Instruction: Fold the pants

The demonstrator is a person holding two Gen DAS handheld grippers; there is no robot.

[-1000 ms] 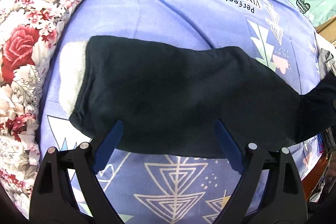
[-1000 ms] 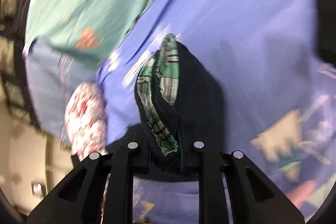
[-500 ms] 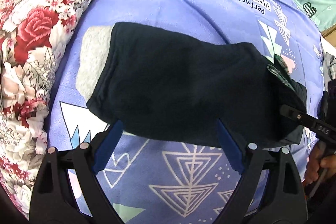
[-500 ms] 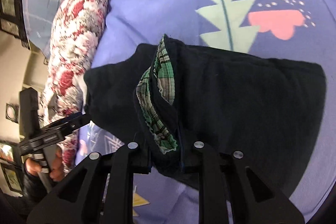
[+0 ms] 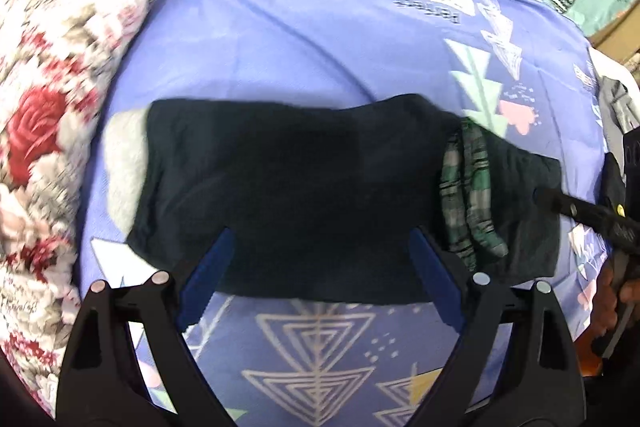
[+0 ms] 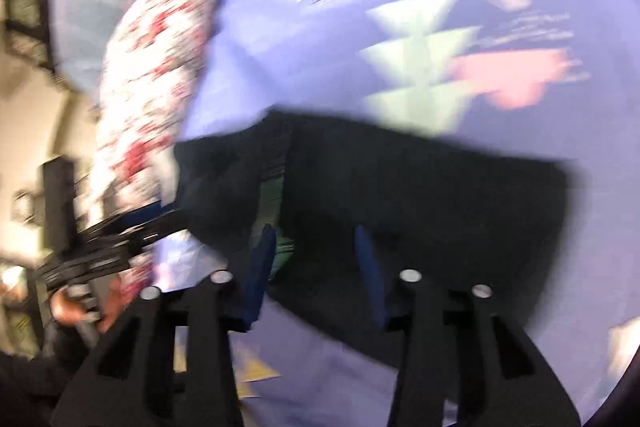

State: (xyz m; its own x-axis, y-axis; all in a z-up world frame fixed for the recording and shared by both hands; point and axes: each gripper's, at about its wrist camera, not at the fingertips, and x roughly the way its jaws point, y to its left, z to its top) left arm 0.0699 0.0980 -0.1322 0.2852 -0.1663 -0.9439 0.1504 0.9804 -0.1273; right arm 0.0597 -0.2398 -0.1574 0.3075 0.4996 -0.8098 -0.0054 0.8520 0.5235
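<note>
In the left wrist view the left tool (image 5: 320,263) is hovering, jaws wide apart, over dark pants (image 5: 288,195) lying folded on a purple patterned bedsheet (image 5: 280,39) beside a floral pillow (image 5: 60,87), while in the blurred right wrist view the right tool (image 6: 316,259), jaws just opening, is releasing the pants (image 6: 420,195).

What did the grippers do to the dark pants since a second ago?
The right gripper carried the waist end over onto the pants, folding them shorter, and its jaws have just been opening, letting the plaid-lined waistband go. The left gripper stayed open above the near edge; the grey cuff kept its place.
</note>
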